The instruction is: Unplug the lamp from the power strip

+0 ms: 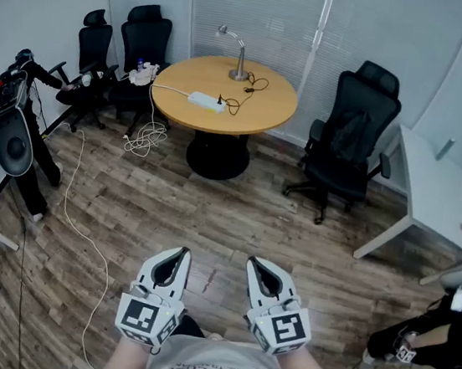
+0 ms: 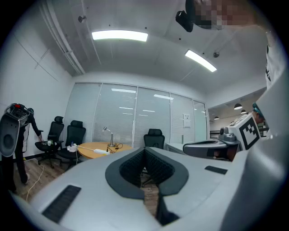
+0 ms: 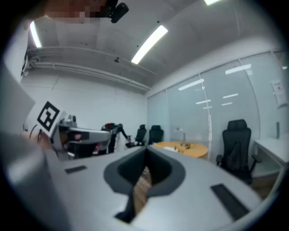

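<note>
A silver desk lamp (image 1: 235, 55) stands at the back of a round wooden table (image 1: 262, 108) across the room. Its black cord (image 1: 245, 91) runs to a white power strip (image 1: 206, 101) lying on the tabletop. Both grippers are held close to my body, far from the table. The left gripper (image 1: 181, 252) and the right gripper (image 1: 253, 262) point forward, both shut with nothing between the jaws. In the left gripper view the lamp (image 2: 109, 135) and the strip (image 2: 102, 152) appear small and distant. The right gripper view shows the table (image 3: 180, 147) far off.
Black office chairs stand left (image 1: 144, 41) and right (image 1: 352, 132) of the table. A white cable (image 1: 82, 227) trails over the wood floor from the strip. A white desk (image 1: 440, 199) is at the right, a black equipment stand (image 1: 14, 134) at the left.
</note>
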